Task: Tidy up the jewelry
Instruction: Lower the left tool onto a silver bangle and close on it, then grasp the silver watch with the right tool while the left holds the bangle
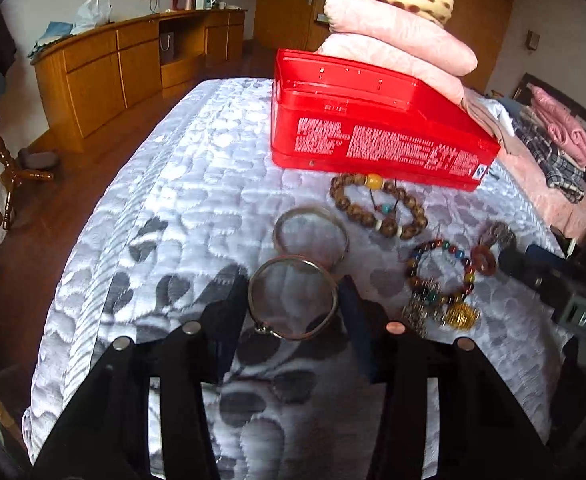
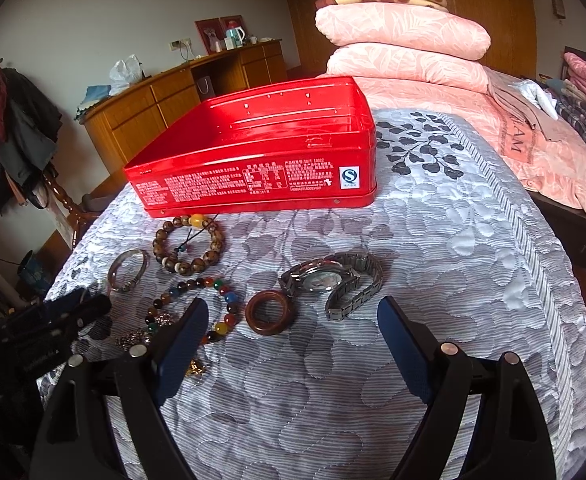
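Left wrist view: the left gripper [image 1: 293,292] has a silver bangle [image 1: 293,298] between its two fingers, which sit against the ring's left and right edges, so it is clenched on the bangle. The bangle looks raised a little off the quilt [image 1: 165,208] (how far off I cannot tell). Just behind it a second bangle [image 1: 312,236] lies flat. Behind that, a brown bead bracelet [image 1: 379,206] with one yellow bead lies just in front of the red tin [image 1: 377,136]. To the right lie a multicoloured bead bracelet [image 1: 439,276], a reddish ring [image 1: 484,259] touching it, and a gold charm [image 1: 461,315] among small silvery pieces. Pink folded bedding [image 1: 397,36] is stacked behind the tin.

Right wrist view: the right gripper [image 2: 293,320] hangs over the quilt [image 2: 433,240] with its fingers spread wide and nothing between them; it is released. Just ahead of the fingers lie a brown ring [image 2: 269,312] and a steel watch [image 2: 331,280], the two touching or nearly so. Left of them the multicoloured bracelet [image 2: 197,304] passes partly behind the left finger. Further back lie the brown bead bracelet [image 2: 189,246] and one bangle [image 2: 128,270] flat on the quilt. The tin [image 2: 253,160] stands open and empty behind the jewellery. The left gripper [image 2: 73,312] shows at the left edge, dark and blurred.
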A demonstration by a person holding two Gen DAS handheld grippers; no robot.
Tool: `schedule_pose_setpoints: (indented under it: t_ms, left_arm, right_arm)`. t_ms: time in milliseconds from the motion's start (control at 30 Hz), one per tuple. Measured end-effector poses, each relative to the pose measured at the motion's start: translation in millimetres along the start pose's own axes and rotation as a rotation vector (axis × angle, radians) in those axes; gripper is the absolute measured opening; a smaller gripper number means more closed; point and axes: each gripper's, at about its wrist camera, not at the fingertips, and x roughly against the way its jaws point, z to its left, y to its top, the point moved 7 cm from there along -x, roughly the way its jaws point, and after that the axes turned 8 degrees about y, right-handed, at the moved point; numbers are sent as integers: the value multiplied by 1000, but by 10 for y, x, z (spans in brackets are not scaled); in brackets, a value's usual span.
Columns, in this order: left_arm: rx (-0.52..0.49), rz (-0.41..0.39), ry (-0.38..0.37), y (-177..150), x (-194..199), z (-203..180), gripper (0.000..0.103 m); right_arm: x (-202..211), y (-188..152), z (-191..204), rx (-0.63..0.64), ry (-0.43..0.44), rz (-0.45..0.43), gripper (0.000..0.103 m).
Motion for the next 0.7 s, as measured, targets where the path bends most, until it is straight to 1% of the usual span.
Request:
schedule_pose_setpoints:
  t_ms: [133, 267, 400, 467, 567, 600, 633, 700]
  left_arm:
    - [-2, -17, -12, 72, -23, -93, 45]
    - [7, -7, -41, 91, -58, -147, 45]
    - [19, -3, -60, 95, -72, -138, 45]
    - [23, 4, -69, 91, -88, -140, 45]
    - [23, 9, -81, 88, -99, -151, 45]
    - [22, 10, -84, 84, -97, -145, 45]
    - [22, 11, -87, 87, -103, -151, 45]
    - [23, 14, -92, 87, -113, -157, 45]
  right_arm:
    - [-47, 10, -41, -26, -5, 16, 85]
    - [-121, 33, -61, -54, -2, 31, 85]
    - [-175, 57, -23, -52, 6, 36, 85]
    - [-209, 83, -3, -50, 24, 36, 85]
    - [-217, 133, 35, -60, 102, 18, 85]
    - [-214, 137, 41, -59, 116, 17, 85]
    - [-209, 134, 41, -57, 119, 18, 85]
    - [-208, 128, 3, -58, 89, 21, 85]
